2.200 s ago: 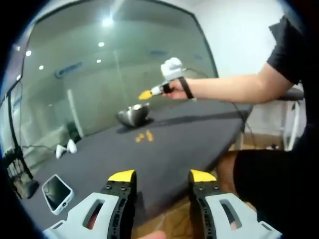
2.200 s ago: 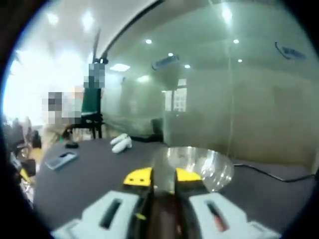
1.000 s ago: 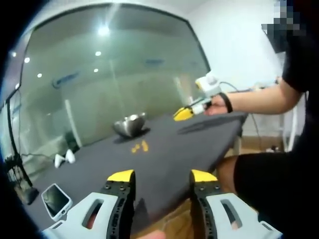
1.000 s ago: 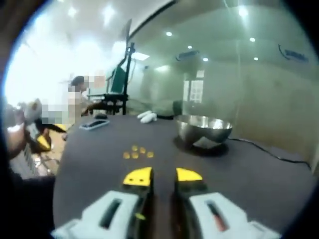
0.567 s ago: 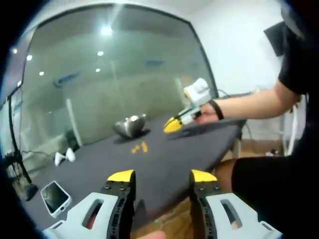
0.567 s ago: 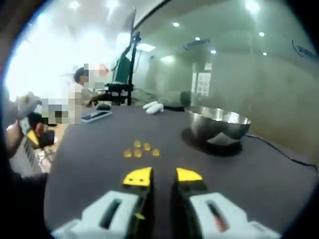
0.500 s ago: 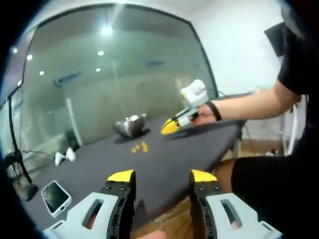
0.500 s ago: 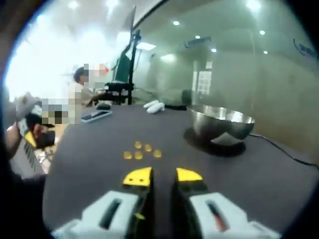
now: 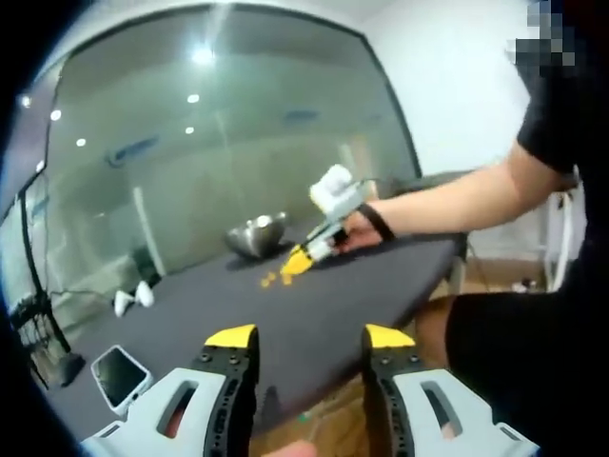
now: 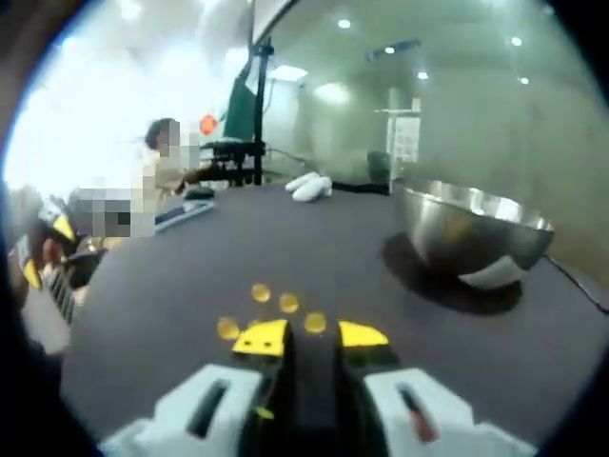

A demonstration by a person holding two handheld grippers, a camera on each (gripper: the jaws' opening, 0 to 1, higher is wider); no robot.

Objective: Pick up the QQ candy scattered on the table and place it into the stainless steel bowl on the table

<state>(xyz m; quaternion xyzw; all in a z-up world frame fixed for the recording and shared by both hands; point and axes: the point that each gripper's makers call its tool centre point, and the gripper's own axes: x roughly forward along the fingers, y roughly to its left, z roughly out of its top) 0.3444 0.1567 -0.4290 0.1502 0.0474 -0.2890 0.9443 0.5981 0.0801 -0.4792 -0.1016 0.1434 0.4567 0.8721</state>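
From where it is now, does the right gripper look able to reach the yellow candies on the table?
Probably yes. The right gripper hangs just before the candies on the dark table, and nothing lies between them. The steel bowl stands off to one side.

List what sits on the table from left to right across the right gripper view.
phone → yellow candies → white objects → stainless steel bowl
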